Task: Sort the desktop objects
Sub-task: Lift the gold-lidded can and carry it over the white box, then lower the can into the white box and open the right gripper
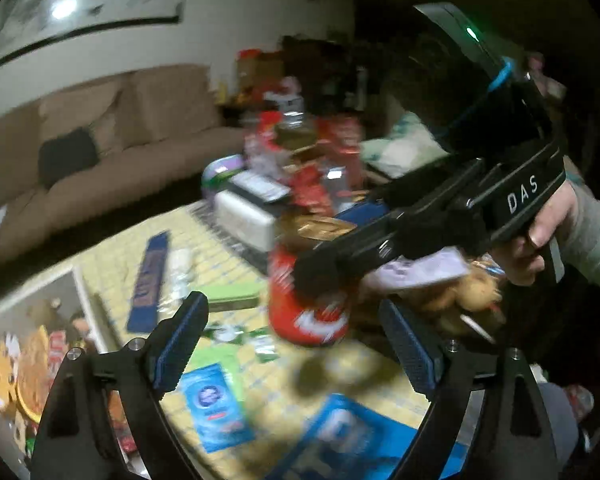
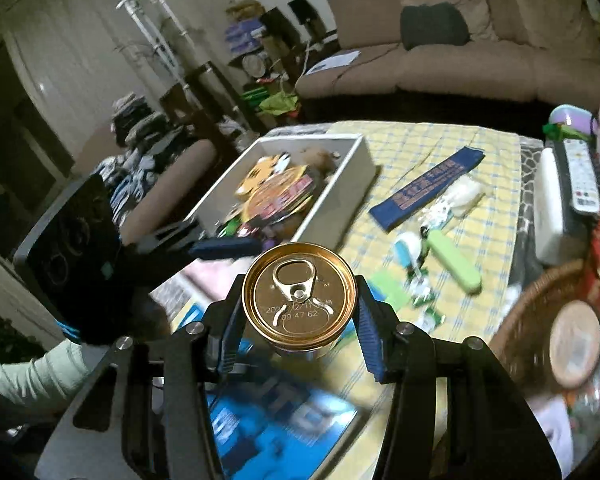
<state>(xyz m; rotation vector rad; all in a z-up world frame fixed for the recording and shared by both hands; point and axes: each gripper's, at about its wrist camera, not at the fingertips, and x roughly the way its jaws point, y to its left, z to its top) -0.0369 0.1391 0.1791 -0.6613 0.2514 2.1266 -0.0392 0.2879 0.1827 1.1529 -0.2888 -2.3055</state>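
Observation:
A red drink can with a gold pull-tab lid (image 2: 300, 296) hangs above the yellow checked tablecloth (image 2: 480, 160), and my right gripper (image 2: 300, 336) is shut on its sides. The left wrist view shows the same can (image 1: 308, 316) in the right gripper (image 1: 320, 276), held by a hand in a pale sleeve. My left gripper (image 1: 296, 344) stands wide open with nothing between its blue pads; the can is just beyond its tips. In the right wrist view the left gripper (image 2: 224, 246) reaches in from the left, near the white box (image 2: 364, 152).
The white box holds a tiger toy and packets. On the cloth lie a blue strip (image 2: 424, 192), a green case (image 2: 454, 260), small wrappers and a blue booklet (image 2: 280, 428). A wicker basket (image 2: 540, 300), a remote (image 2: 580, 176) and snack packs crowd the right. A brown sofa (image 2: 460, 60) stands behind.

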